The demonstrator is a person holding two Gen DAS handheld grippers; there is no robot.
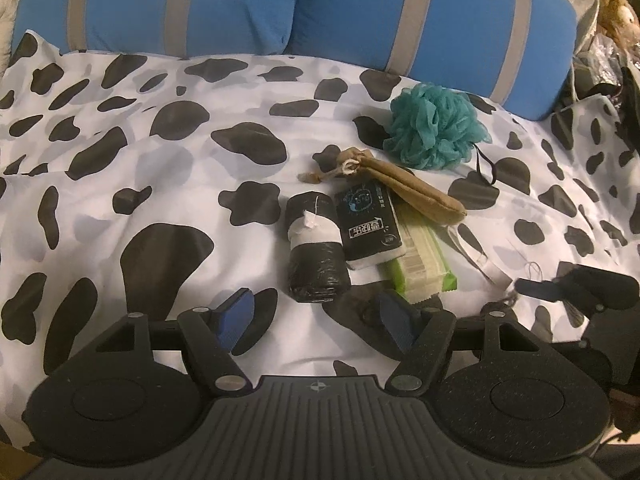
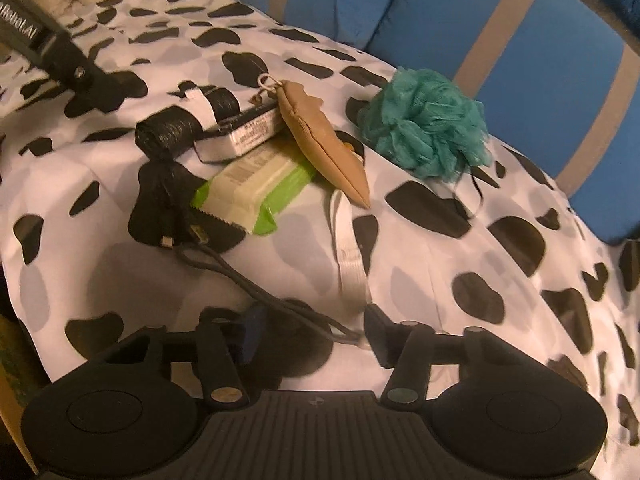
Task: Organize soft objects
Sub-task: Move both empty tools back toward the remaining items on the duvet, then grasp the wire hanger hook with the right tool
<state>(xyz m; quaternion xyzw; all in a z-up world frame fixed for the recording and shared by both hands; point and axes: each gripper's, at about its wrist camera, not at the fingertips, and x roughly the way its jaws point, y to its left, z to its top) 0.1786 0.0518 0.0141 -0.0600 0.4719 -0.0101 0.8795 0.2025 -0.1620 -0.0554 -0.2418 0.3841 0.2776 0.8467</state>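
On the cow-print sheet (image 1: 120,160) lie a teal bath pouf (image 1: 434,128), a tan drawstring pouch (image 1: 412,188), a black tissue pack (image 1: 368,220), a green wipes pack (image 1: 424,264) and a black bag roll (image 1: 314,252). My left gripper (image 1: 316,320) is open and empty, just in front of the roll. My right gripper (image 2: 316,334) is open and empty; a dark cord (image 2: 256,284) runs between its fingers. In the right wrist view I see the pouf (image 2: 428,128), pouch (image 2: 328,140), wipes (image 2: 252,184), tissue pack (image 2: 240,136) and roll (image 2: 176,128).
Blue cushions with grey stripes (image 1: 200,4) line the back of the bed. A white elastic strap (image 2: 350,252) lies in front of the pouch. A plush toy (image 1: 618,12) and clutter sit at the far right. The right gripper shows in the left wrist view (image 1: 576,288).
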